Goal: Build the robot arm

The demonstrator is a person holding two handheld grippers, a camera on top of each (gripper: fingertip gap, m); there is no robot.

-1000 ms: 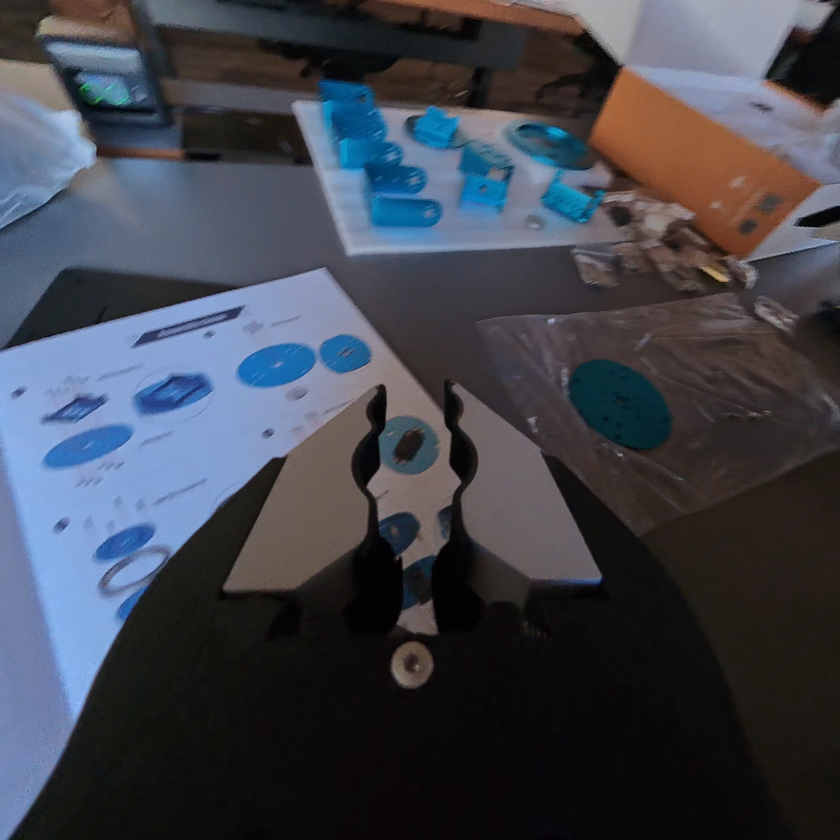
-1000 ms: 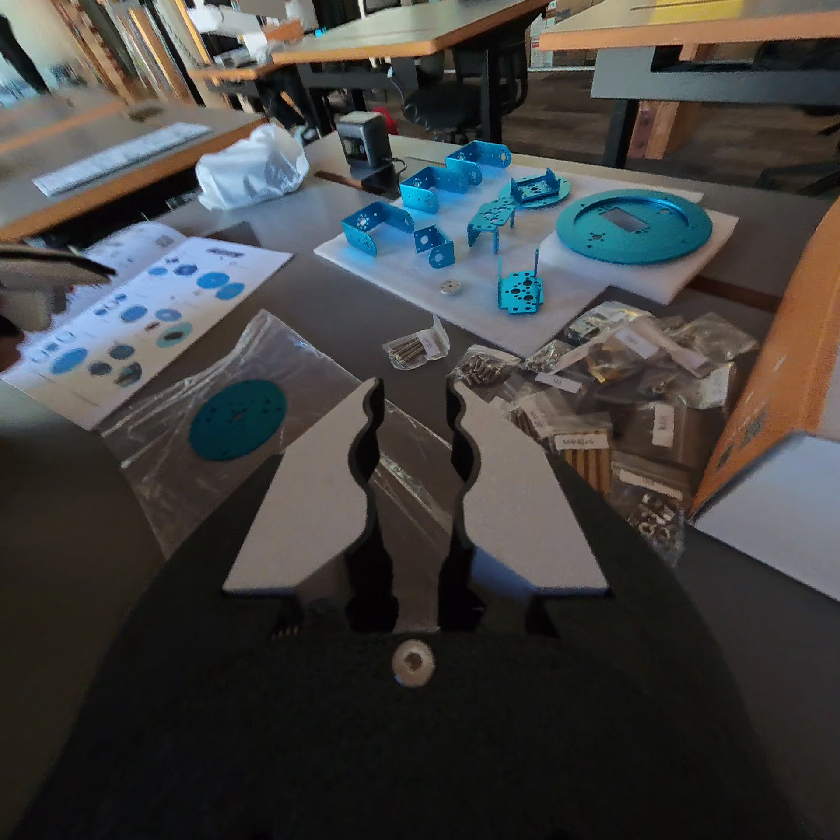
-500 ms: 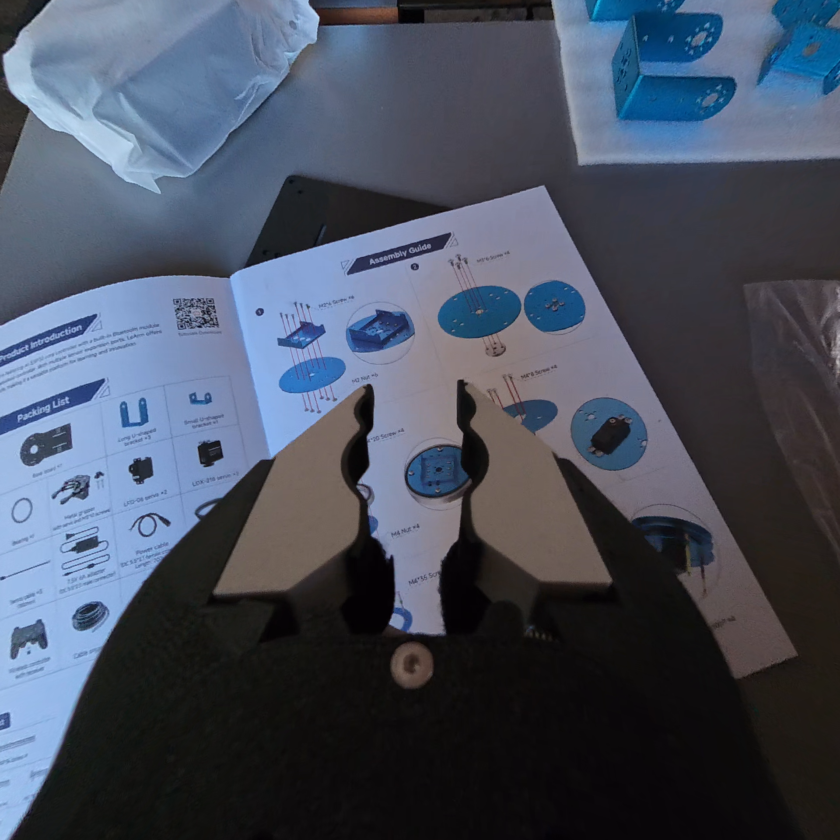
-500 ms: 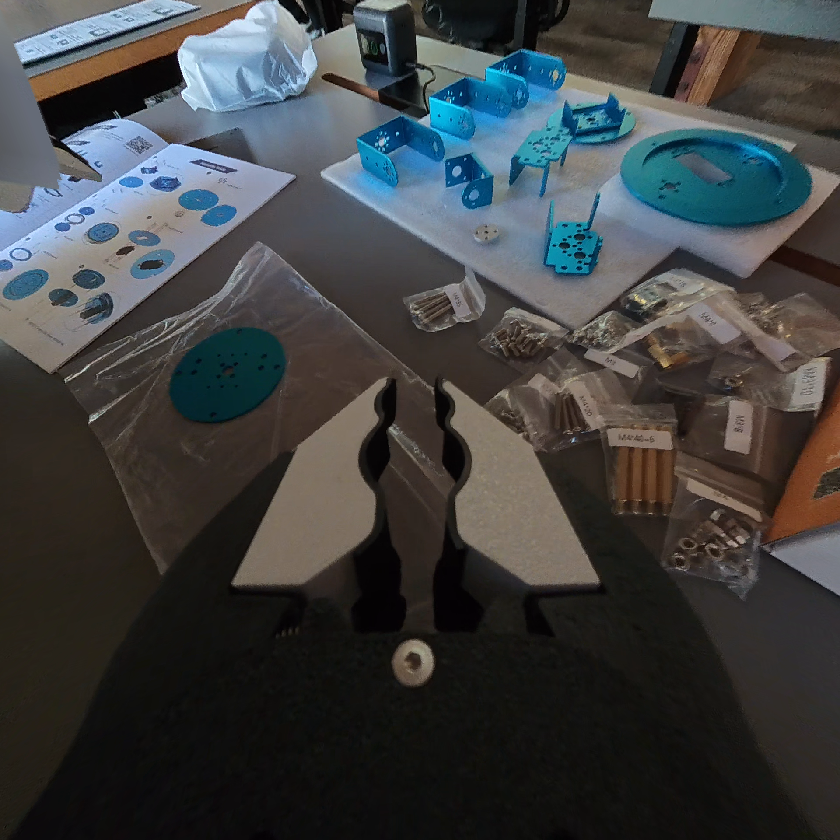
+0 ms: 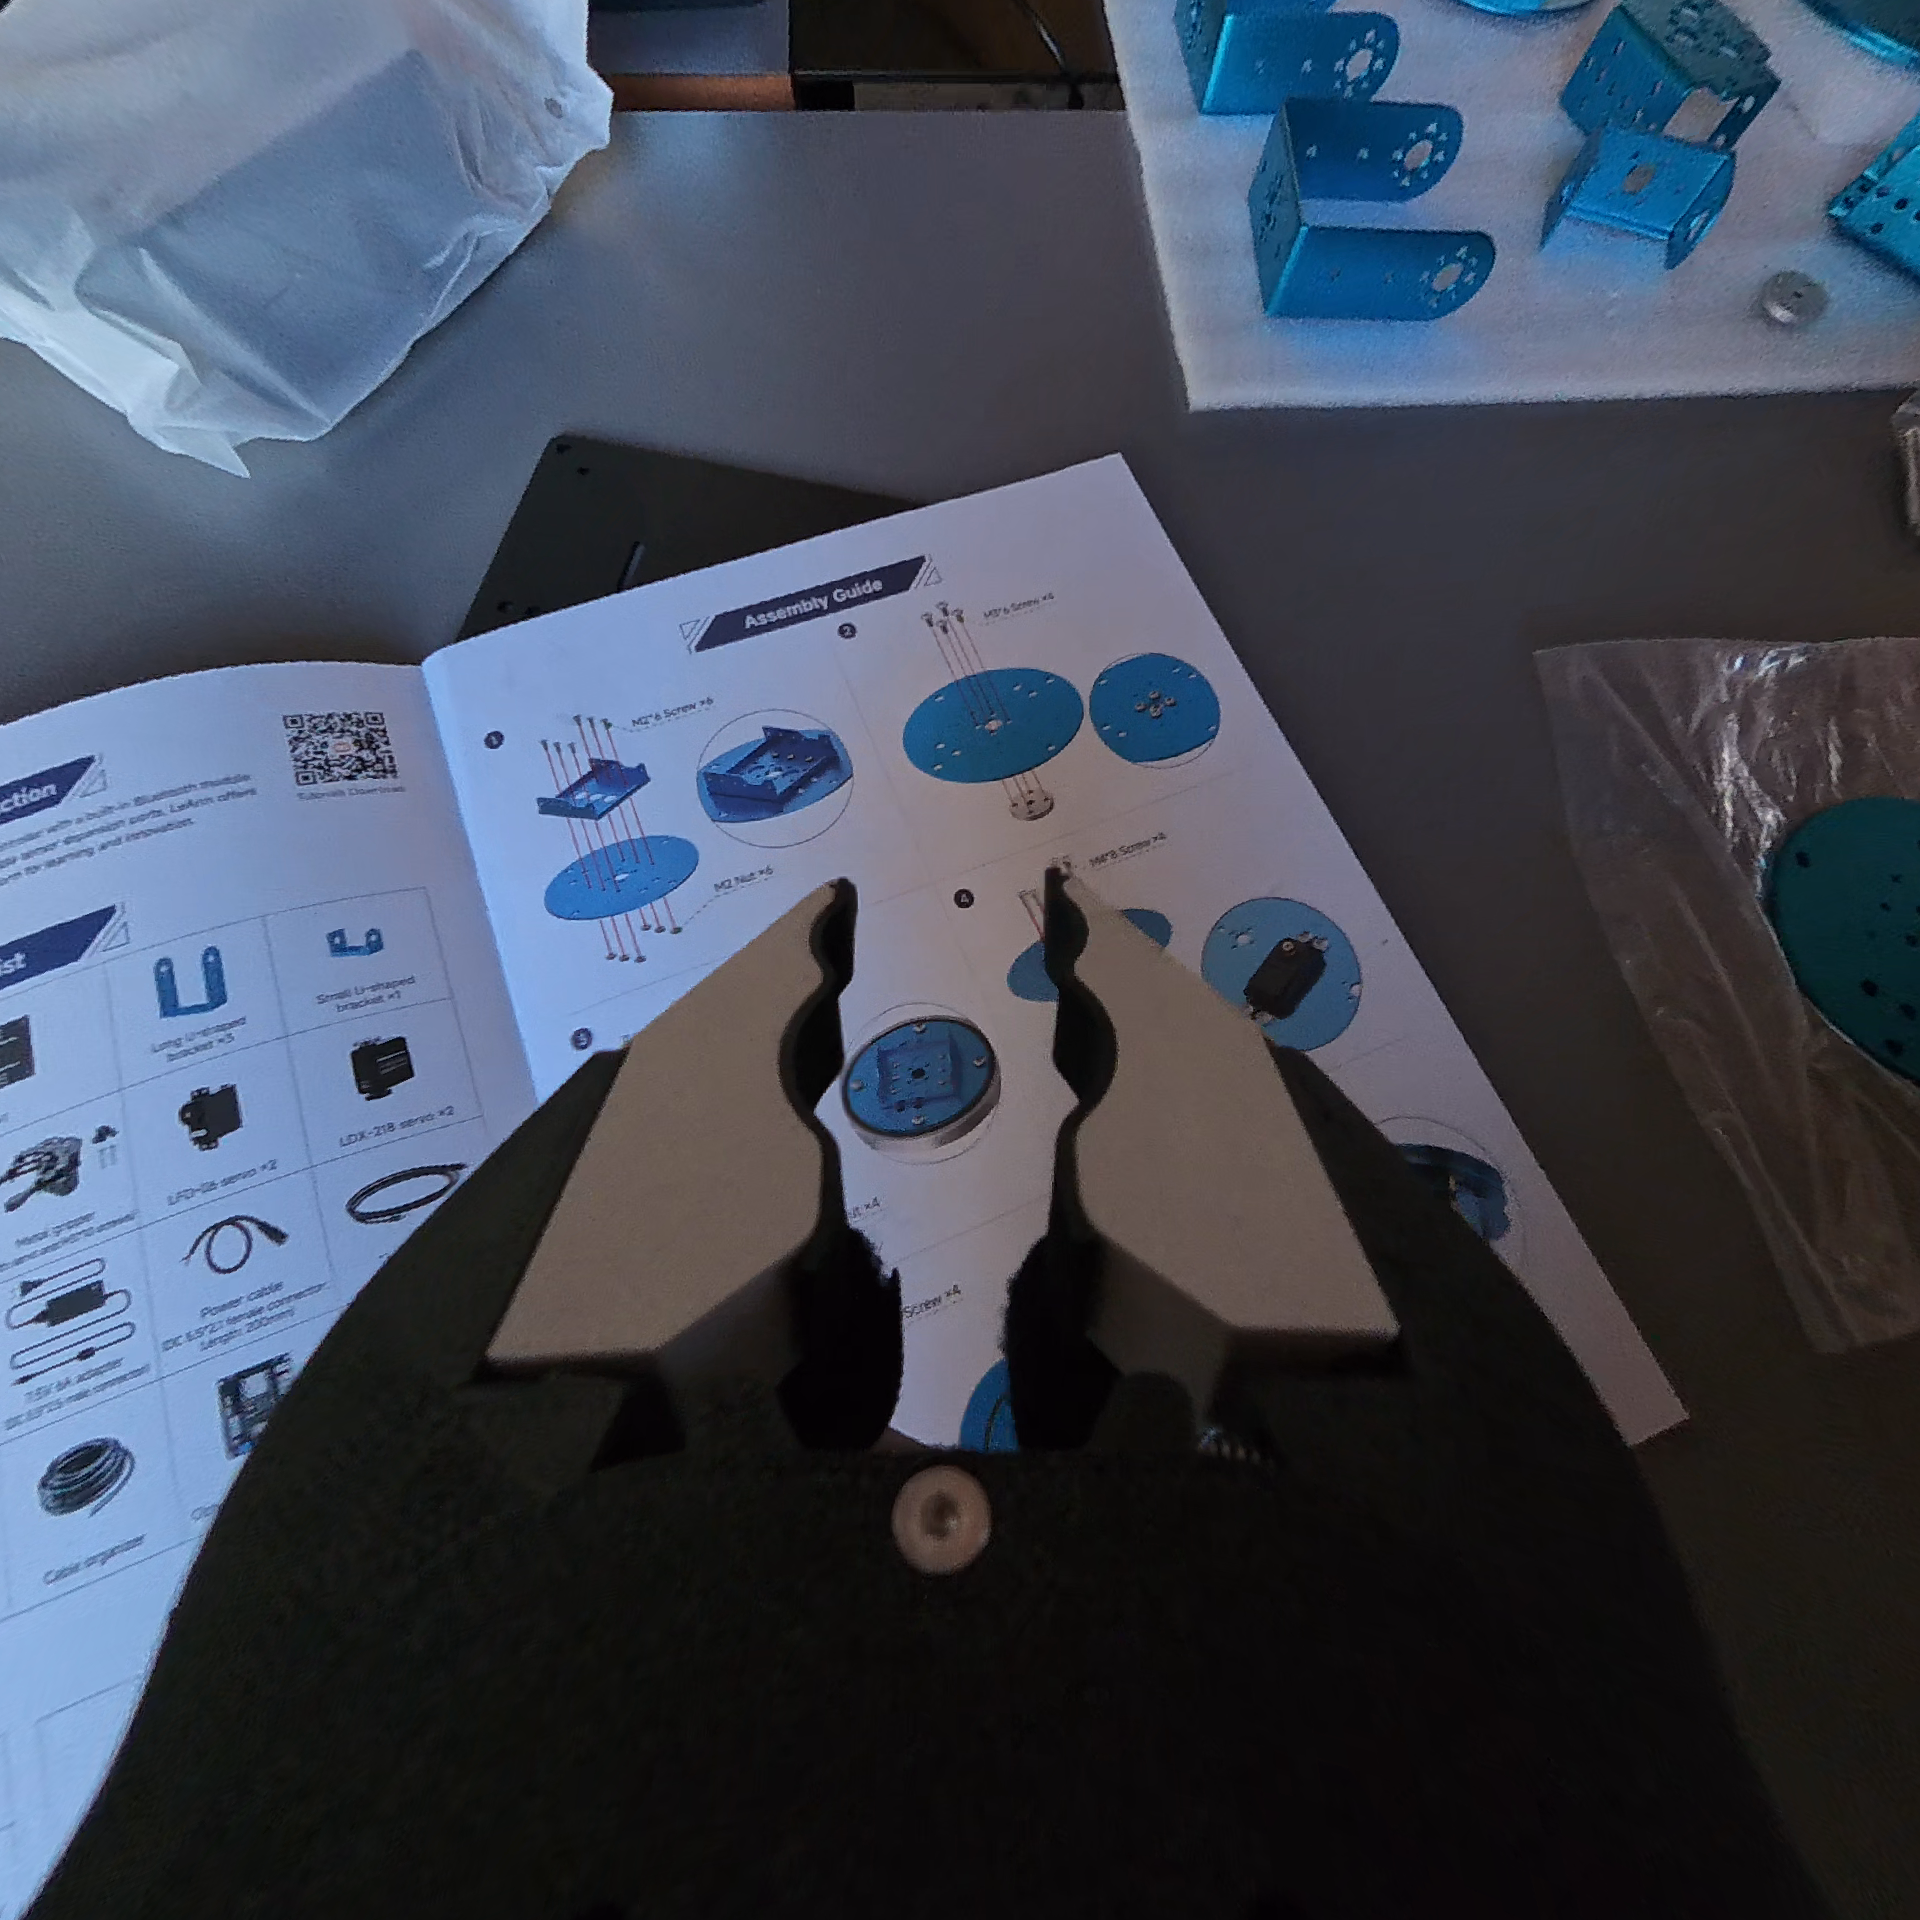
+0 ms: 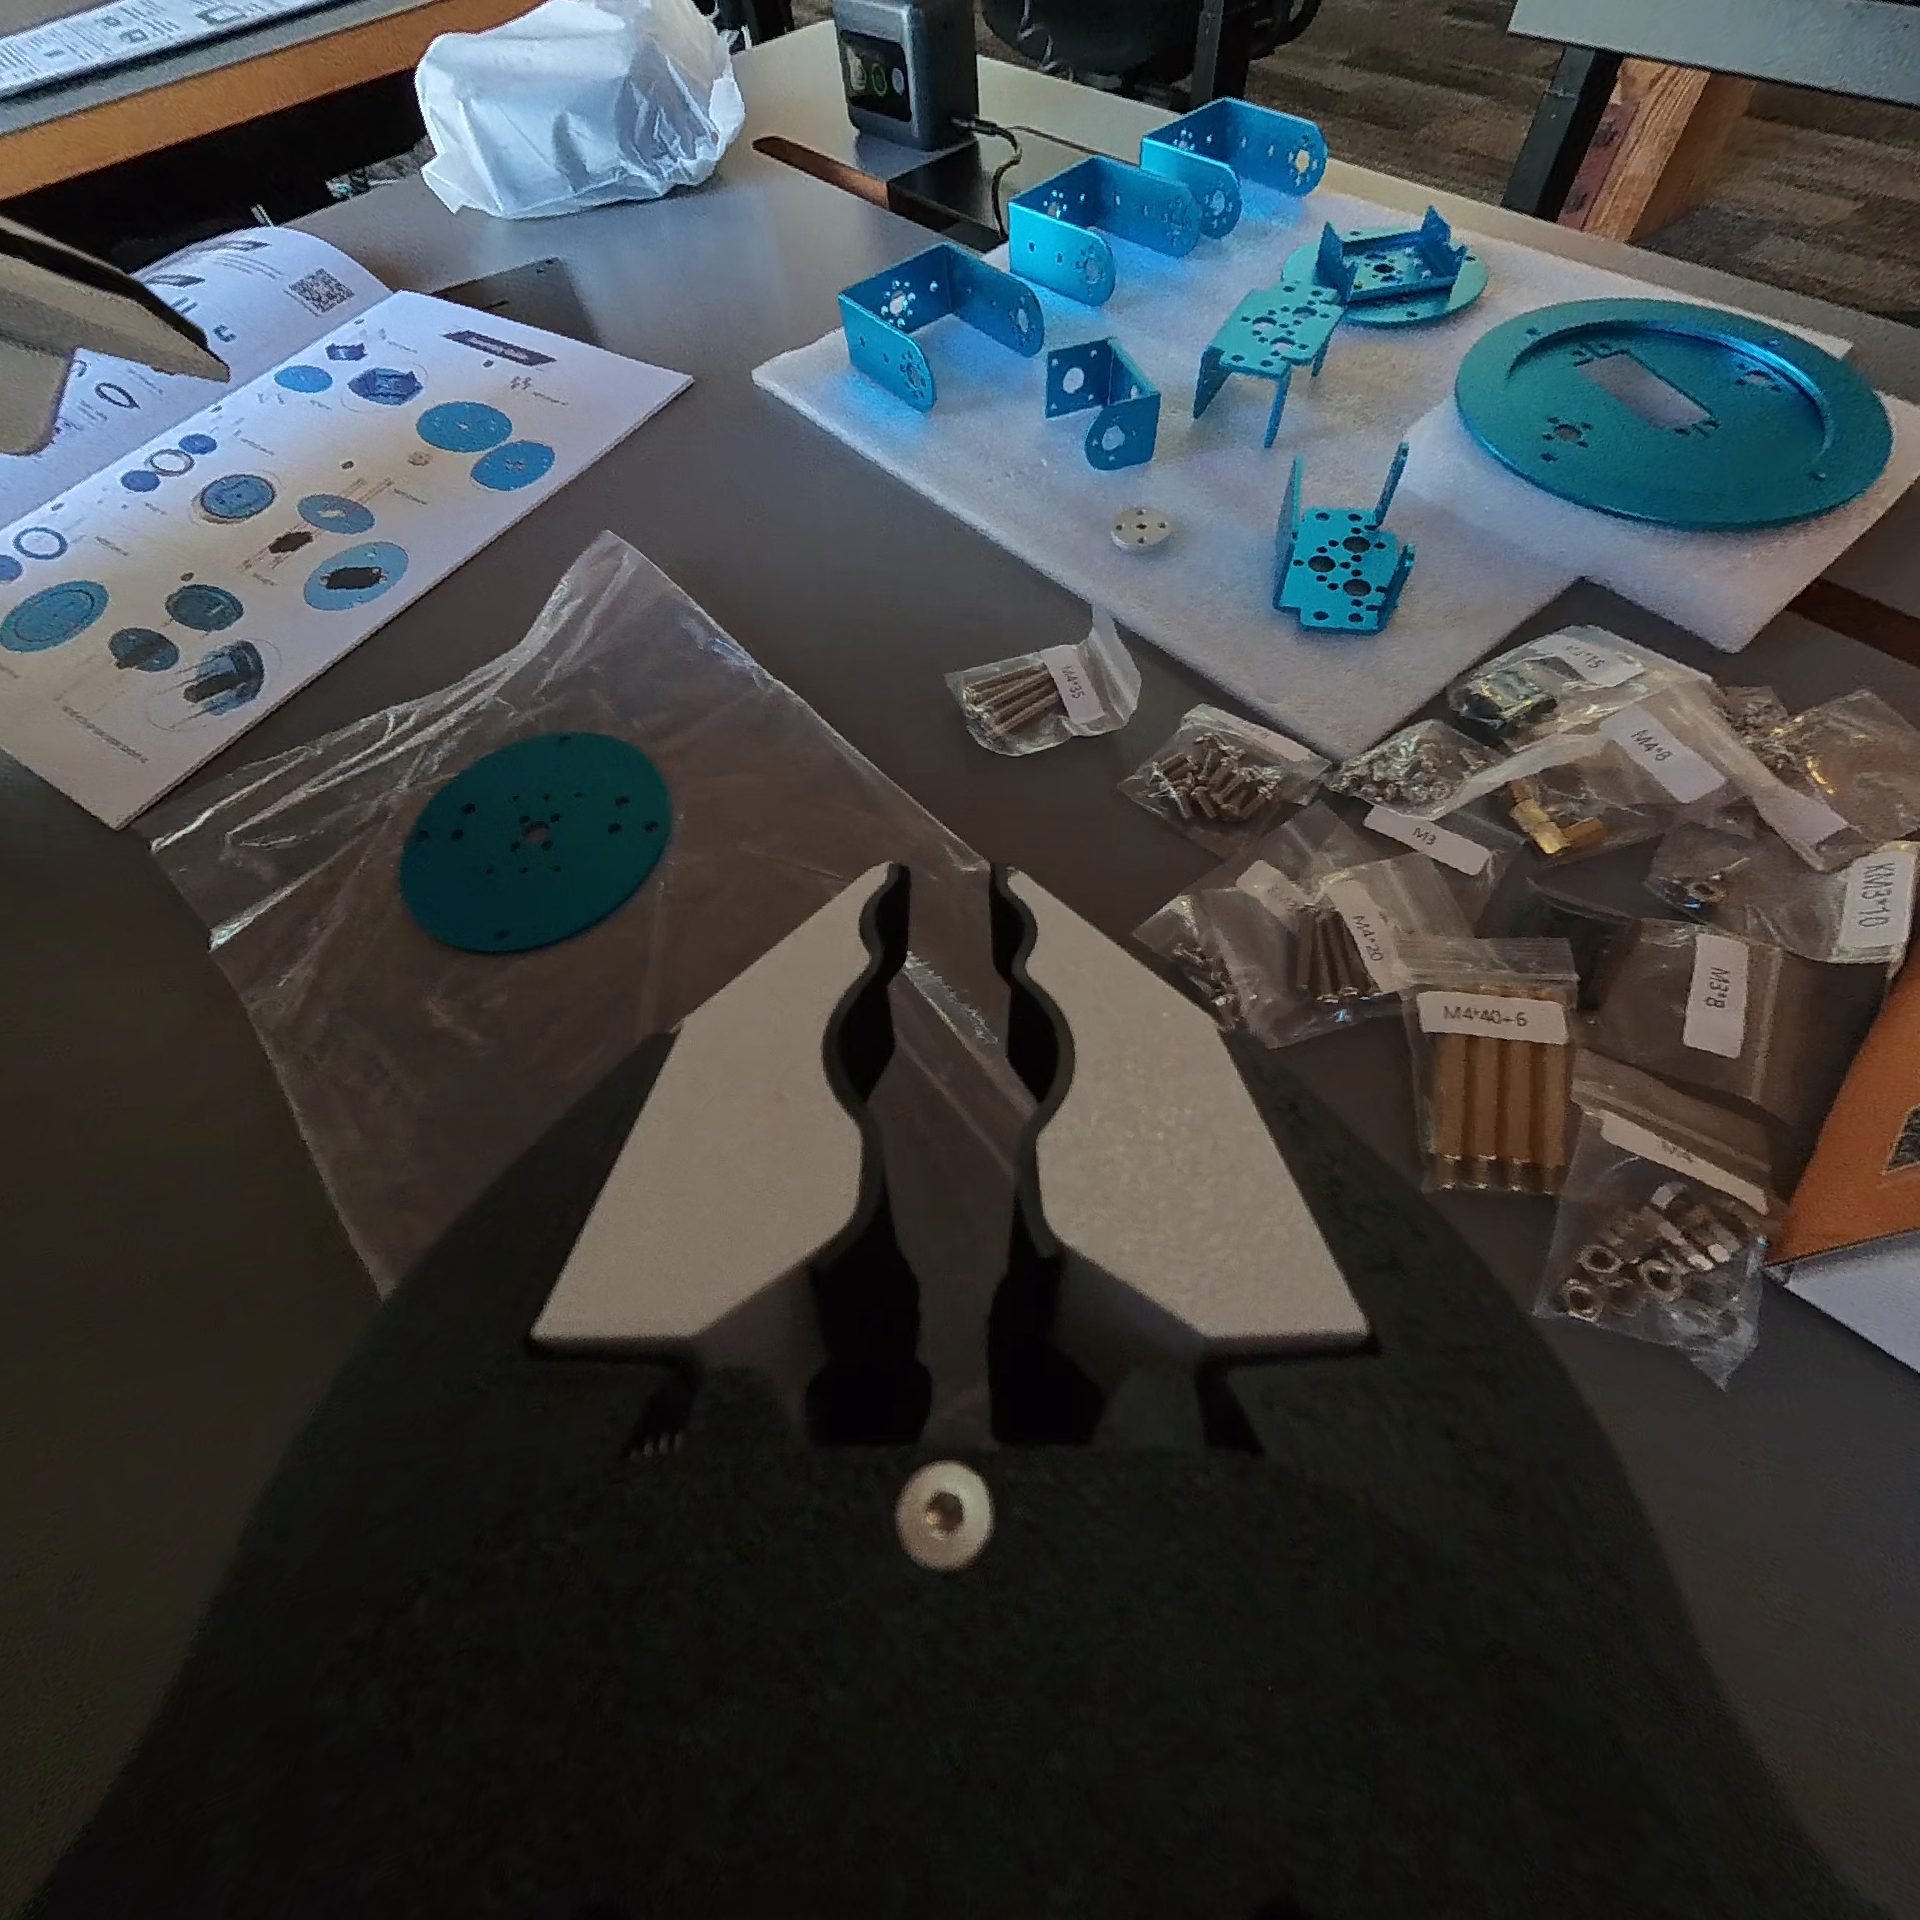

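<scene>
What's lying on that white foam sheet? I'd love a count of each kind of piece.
On the white foam sheet, right wrist view:
Long blue U-shaped brackets: 3
Smaller blue brackets: 4
Blue round plates: 2
Silver round hub: 1
Total: 10
</scene>
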